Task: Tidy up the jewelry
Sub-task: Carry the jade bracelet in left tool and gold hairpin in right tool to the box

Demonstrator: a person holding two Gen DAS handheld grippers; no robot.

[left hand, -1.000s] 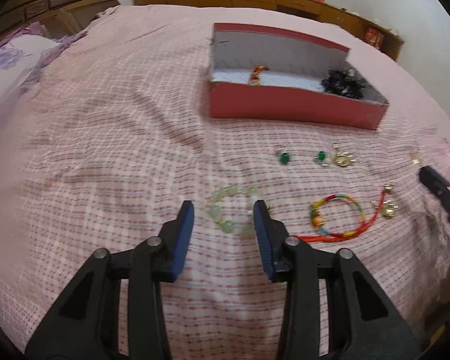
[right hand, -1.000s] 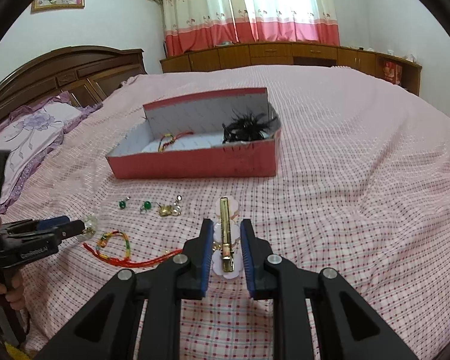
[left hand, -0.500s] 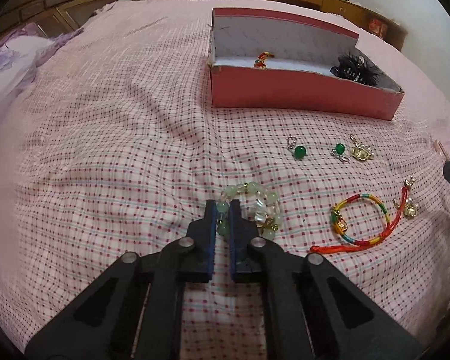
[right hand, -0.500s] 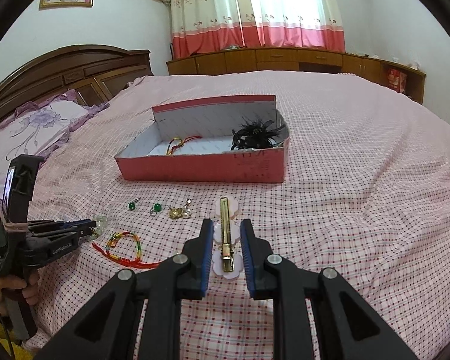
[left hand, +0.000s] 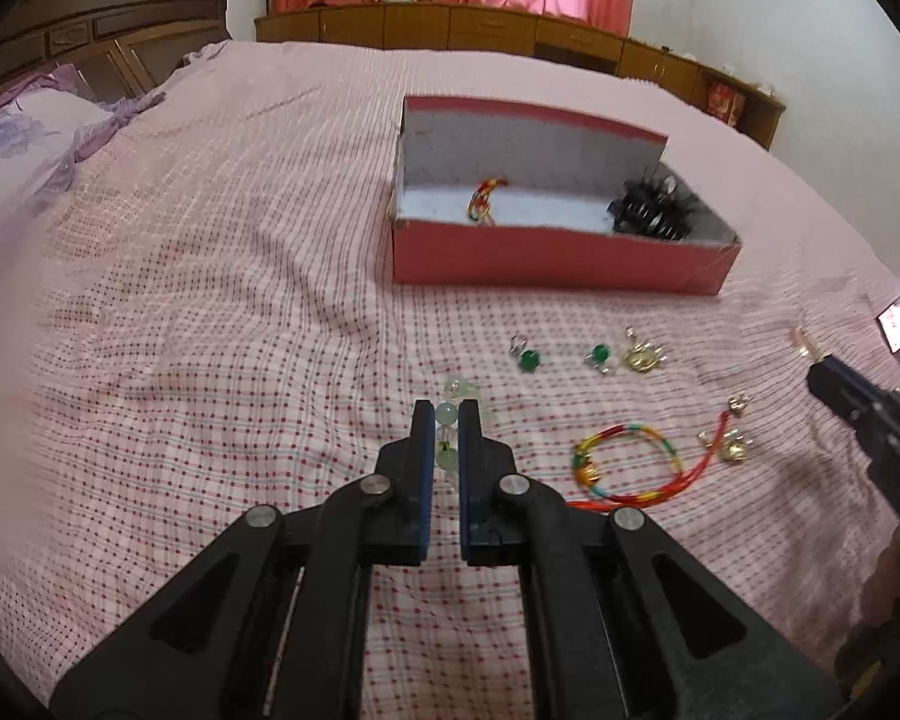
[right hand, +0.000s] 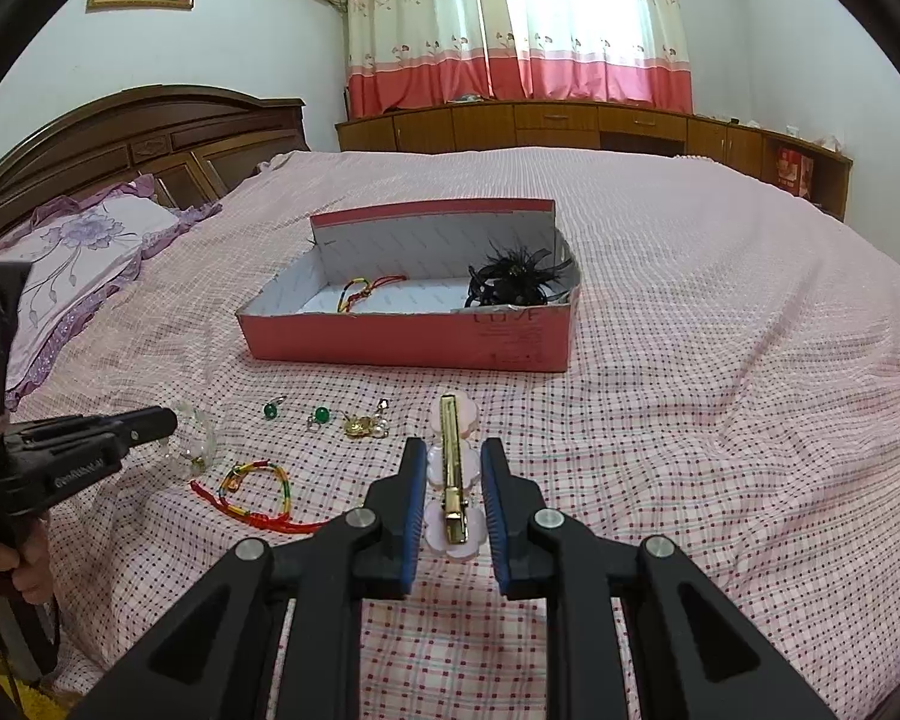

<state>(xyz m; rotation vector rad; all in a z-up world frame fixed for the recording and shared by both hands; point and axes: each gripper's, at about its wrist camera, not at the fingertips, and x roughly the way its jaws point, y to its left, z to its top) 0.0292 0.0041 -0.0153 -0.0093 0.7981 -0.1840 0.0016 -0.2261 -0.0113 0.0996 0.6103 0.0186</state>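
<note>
My left gripper (left hand: 446, 420) is shut on a pale green bead bracelet (left hand: 447, 414) and holds it just above the bedspread; it also shows in the right wrist view (right hand: 192, 450). My right gripper (right hand: 450, 456) is shut on a pink flower hair clip (right hand: 450, 480) with a gold bar. The red open box (left hand: 558, 258) lies beyond, holding a coloured cord bracelet (left hand: 483, 201) and a black feather piece (left hand: 654, 210).
On the checked bedspread lie two green earrings (left hand: 528, 358) (left hand: 599, 354), a gold brooch (left hand: 642, 355), a rainbow cord bracelet (left hand: 624, 465) and small gold charms (left hand: 729, 444). A pillow (right hand: 78, 258) and wooden headboard (right hand: 138, 132) are at the left.
My left gripper closed on the bead bracelet and lifted it off the bed. My right gripper rose a little with the hair clip still in it.
</note>
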